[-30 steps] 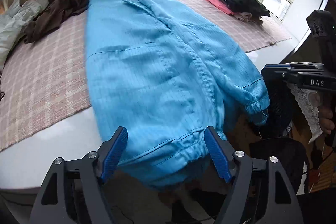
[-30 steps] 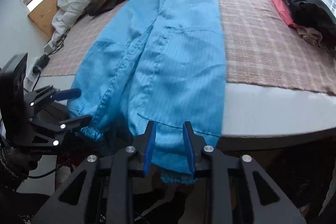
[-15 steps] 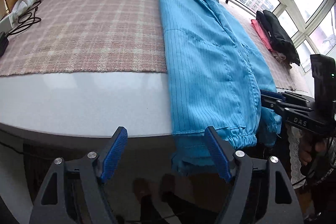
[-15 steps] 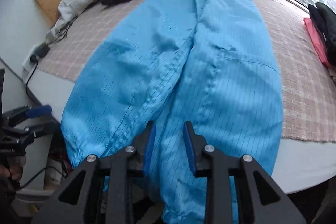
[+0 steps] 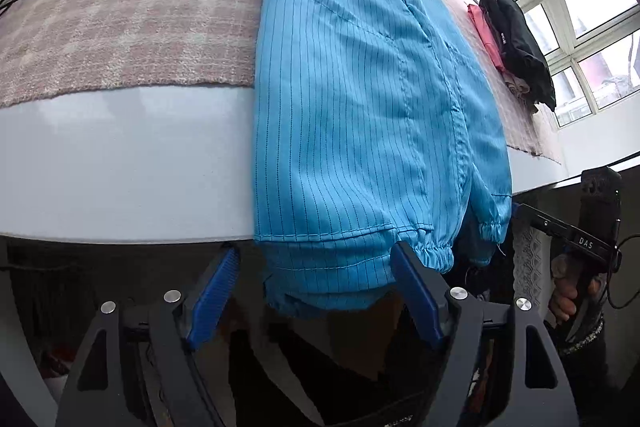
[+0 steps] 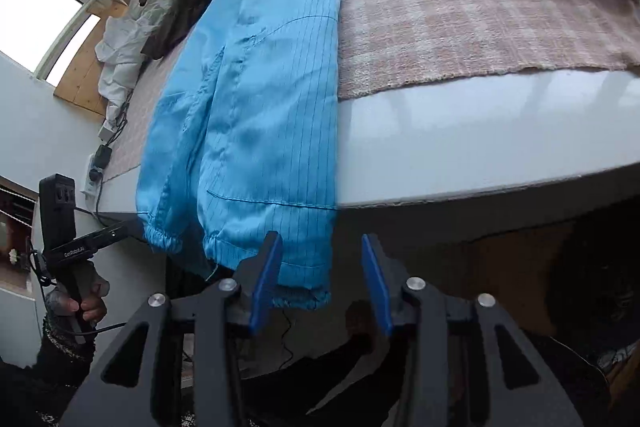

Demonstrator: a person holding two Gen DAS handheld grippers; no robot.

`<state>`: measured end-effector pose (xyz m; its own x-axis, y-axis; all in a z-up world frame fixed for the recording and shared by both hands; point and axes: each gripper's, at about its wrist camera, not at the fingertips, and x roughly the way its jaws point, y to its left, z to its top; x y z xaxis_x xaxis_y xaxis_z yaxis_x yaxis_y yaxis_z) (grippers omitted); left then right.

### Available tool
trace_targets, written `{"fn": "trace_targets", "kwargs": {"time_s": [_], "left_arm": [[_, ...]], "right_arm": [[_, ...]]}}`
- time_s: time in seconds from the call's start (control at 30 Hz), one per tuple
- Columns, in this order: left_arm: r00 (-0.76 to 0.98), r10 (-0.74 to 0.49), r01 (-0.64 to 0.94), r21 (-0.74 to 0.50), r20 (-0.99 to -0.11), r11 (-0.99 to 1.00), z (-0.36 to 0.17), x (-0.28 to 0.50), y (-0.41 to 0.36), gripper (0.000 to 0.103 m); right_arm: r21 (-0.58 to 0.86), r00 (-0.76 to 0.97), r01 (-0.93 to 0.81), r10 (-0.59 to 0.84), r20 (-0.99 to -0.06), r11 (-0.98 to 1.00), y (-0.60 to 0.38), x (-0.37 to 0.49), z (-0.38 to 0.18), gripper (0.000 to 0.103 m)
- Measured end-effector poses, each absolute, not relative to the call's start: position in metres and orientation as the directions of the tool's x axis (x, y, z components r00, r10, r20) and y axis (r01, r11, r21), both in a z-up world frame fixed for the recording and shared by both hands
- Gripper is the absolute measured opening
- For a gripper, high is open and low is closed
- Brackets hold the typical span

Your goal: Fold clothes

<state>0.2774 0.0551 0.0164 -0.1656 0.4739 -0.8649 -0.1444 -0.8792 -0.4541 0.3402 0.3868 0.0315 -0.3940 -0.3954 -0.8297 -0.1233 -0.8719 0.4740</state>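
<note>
While each hand-held gripper — left (image 5: 316, 291), right (image 6: 320, 285) — gapes empty, one reads "DAS".

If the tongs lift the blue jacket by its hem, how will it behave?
Probably floppy: the blue jacket already droops over the table edge. Its thin, faintly shiny cloth looks light and may slide. Both tongs, left and right, are open.

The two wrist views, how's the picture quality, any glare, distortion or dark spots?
Left wrist view: strong fisheye bends the white table edge into an arc; the windows are blown out; the blue jacket is evenly lit and sharp; under the table is near black. Right wrist view: same curving, soft glare on the table, overexposed window at left.
</note>
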Motion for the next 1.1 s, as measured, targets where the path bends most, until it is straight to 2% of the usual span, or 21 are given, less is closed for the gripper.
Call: {"fn": "trace_targets", "kwargs": {"time_s": [0.17, 0.2, 0.23, 0.3, 0.33, 0.37, 0.43, 0.47, 0.53, 0.7, 0.93, 1.1], "left_arm": [[-0.123, 0.502, -0.141, -0.485, -0.856, -0.863, 0.011, 0.275, 0.058, 0.074], [-0.116, 0.509, -0.141, -0.493, -0.853, -0.858, 0.011, 0.275, 0.058, 0.071], [-0.105, 0.519, -0.153, -0.502, -0.848, -0.851, 0.012, 0.275, 0.061, 0.062], [-0.091, 0.505, -0.173, -0.485, -0.859, -0.857, 0.015, 0.275, 0.065, 0.059], [-0.085, 0.496, -0.184, -0.476, -0.864, -0.86, 0.016, 0.275, 0.067, 0.051], [-0.083, 0.481, -0.196, -0.459, -0.873, -0.867, 0.017, 0.275, 0.068, 0.045], [-0.085, 0.49, -0.214, -0.465, -0.867, -0.859, 0.022, 0.276, 0.067, 0.022], [-0.087, 0.509, -0.221, -0.482, -0.856, -0.848, 0.026, 0.277, 0.066, 0.019], [-0.095, 0.555, -0.248, -0.52, -0.827, -0.817, 0.038, 0.276, 0.064, 0.011], [-0.133, 0.642, -0.302, -0.586, -0.755, -0.752, 0.074, 0.265, 0.056, 0.007], [-0.23, 0.676, -0.336, -0.595, -0.7, -0.73, 0.128, 0.207, 0.05, 0.007], [-0.3, 0.673, -0.355, -0.576, -0.676, -0.736, 0.161, 0.158, 0.053, 0.007]], "right_arm": [[0.489, -0.315, -0.058, -0.449, -0.836, -0.87, 0.371, 0.315, 0.017, 0.048], [0.491, -0.296, -0.051, -0.457, -0.839, -0.869, 0.367, 0.312, 0.014, 0.048], [0.495, -0.278, -0.046, -0.465, -0.841, -0.868, 0.364, 0.311, 0.01, 0.048], [0.502, -0.243, -0.038, -0.48, -0.843, -0.864, 0.357, 0.307, 0.003, 0.048], [0.5, -0.232, -0.026, -0.481, -0.845, -0.866, 0.352, 0.305, 0.002, 0.047], [0.494, -0.226, -0.01, -0.479, -0.848, -0.869, 0.346, 0.303, 0.002, 0.039], [0.467, -0.225, 0.022, -0.459, -0.859, -0.884, 0.336, 0.303, 0.007, 0.022], [0.472, -0.232, 0.03, -0.465, -0.854, -0.881, 0.333, 0.302, 0.012, 0.014], [0.495, -0.251, 0.046, -0.489, -0.835, -0.868, 0.328, 0.302, 0.022, 0.01], [0.578, -0.341, 0.035, -0.554, -0.76, -0.815, 0.325, 0.303, 0.052, 0.008], [0.744, -0.503, 0.017, -0.649, -0.571, -0.668, 0.338, 0.295, 0.106, 0.007], [0.771, -0.545, 0.021, -0.653, -0.525, -0.637, 0.356, 0.259, 0.138, 0.007]]}}
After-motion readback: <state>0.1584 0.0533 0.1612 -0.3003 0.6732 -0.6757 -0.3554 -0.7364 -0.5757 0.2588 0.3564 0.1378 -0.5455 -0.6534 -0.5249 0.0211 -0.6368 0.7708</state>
